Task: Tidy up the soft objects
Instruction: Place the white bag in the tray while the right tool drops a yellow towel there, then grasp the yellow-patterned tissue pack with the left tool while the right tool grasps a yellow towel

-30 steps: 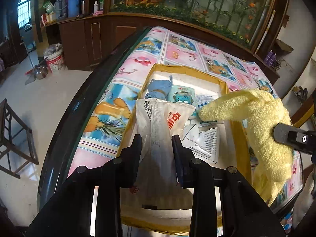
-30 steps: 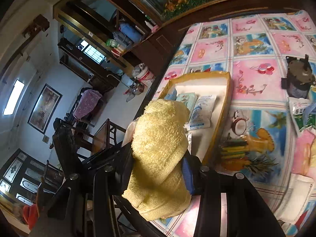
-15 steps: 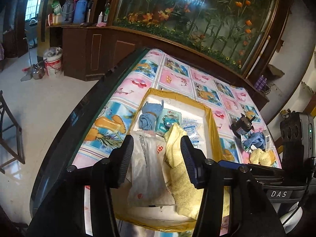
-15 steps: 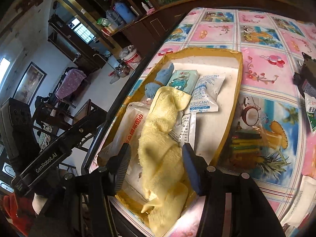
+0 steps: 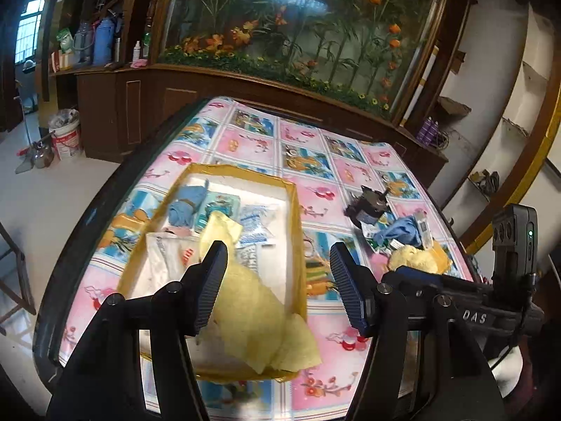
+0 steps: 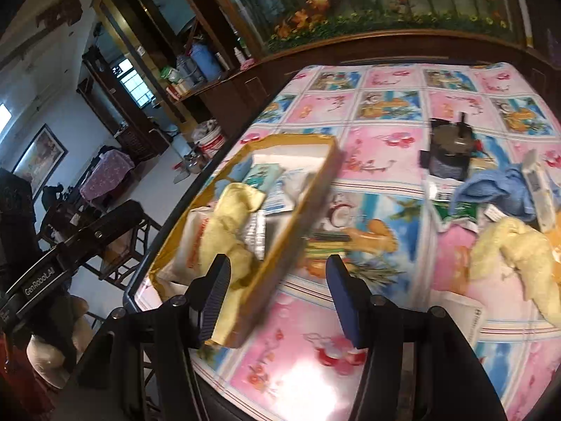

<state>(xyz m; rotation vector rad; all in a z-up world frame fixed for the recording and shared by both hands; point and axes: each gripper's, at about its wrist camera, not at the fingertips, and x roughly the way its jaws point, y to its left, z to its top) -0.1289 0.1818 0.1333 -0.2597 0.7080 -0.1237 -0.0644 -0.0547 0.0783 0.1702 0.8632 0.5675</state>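
A yellow-rimmed tray [image 5: 296, 231] on the patterned table holds a white plastic bag [image 5: 164, 263], a blue cloth [image 5: 184, 207], sachets [image 5: 256, 224] and a yellow towel [image 5: 252, 301] draped over its near rim. My left gripper [image 5: 278, 287] hovers above the tray's near end, its jaws opening with nothing gripped between them. My right gripper [image 6: 280, 298] stands open over the tablecloth just right of the tray [image 6: 301, 210], empty; the yellow towel [image 6: 231, 231] lies left of it. A second yellow towel [image 6: 515, 256] and a blue cloth [image 6: 498, 189] lie loose at the right.
A black gadget [image 6: 450, 154] and paper packets sit among the loose things at the right. The table's dark edge [image 5: 105, 210] drops to the floor on the left, where chairs stand. A wooden cabinet with a flower display runs along the back.
The left gripper let go of the white bag, opened and drew back and up. The right gripper released the yellow towel into the tray and swung right.
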